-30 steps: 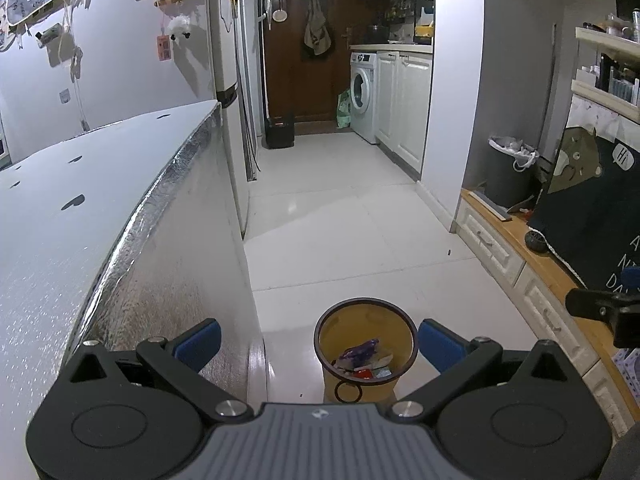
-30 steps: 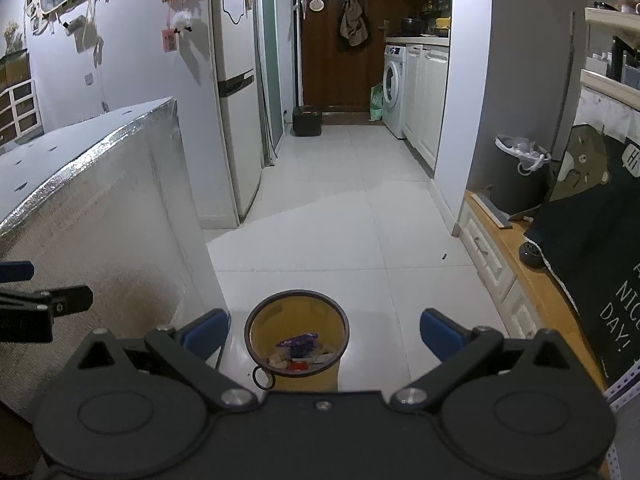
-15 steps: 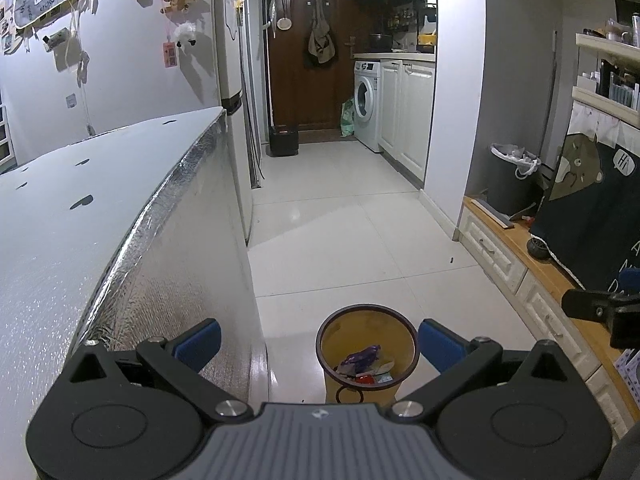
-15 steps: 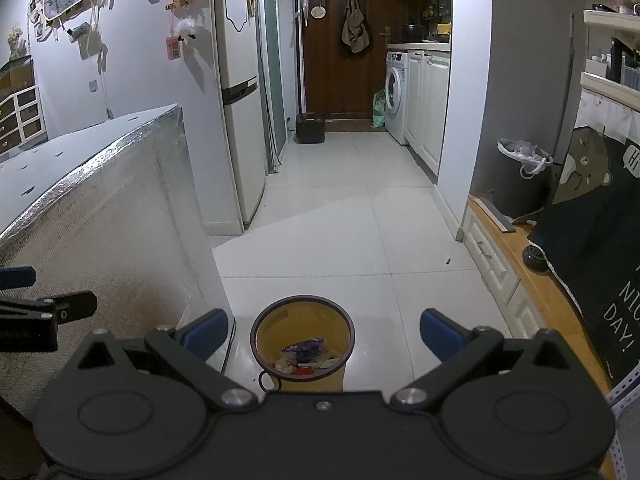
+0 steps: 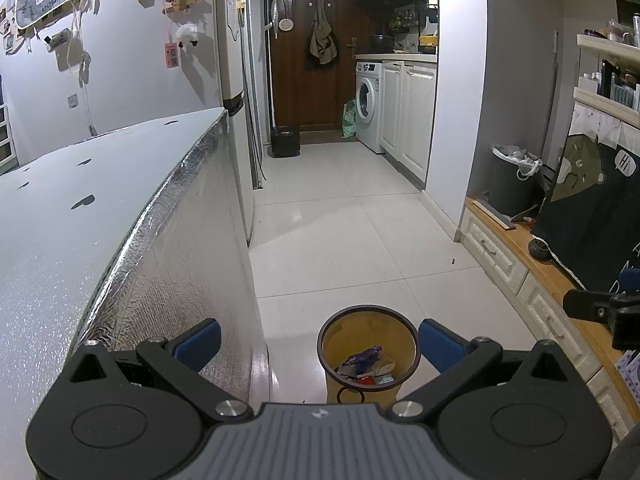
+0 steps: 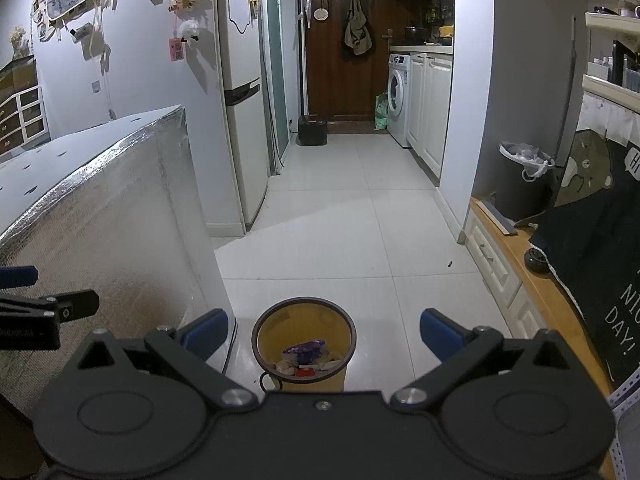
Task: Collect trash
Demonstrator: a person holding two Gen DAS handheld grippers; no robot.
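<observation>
Silver foil wraps the side of the worktop point(image 5: 168, 264) that fills the left of both views; its pale top carries only a few dark marks, and no loose rubbish shows on it from here. Just right of its near corner, on the tiled floor point(image 5: 344, 224), stands the small yellow bin point(image 5: 367, 350) with a dark rim, already holding crumpled wrappers point(image 6: 305, 354), one of them purple. The left gripper point(image 5: 318, 338) hangs above and a little short of the bin, jaws spread wide with nothing between the blue pads point(image 5: 198, 340). The right gripper point(image 6: 320, 332) sits beside it at much the same height, likewise spread wide and empty, the bin framed between its fingers. Further right run a low wooden shelf point(image 5: 532, 256), a dark cloth point(image 6: 592, 264) and a grey lined bin point(image 6: 520, 184) against the wall. Judging by the empty jaws over the bin, a drop looks finished, or the collecting is done. The next move would be to look for a remaining piece and turn one gripper toward it; none is visible now.
</observation>
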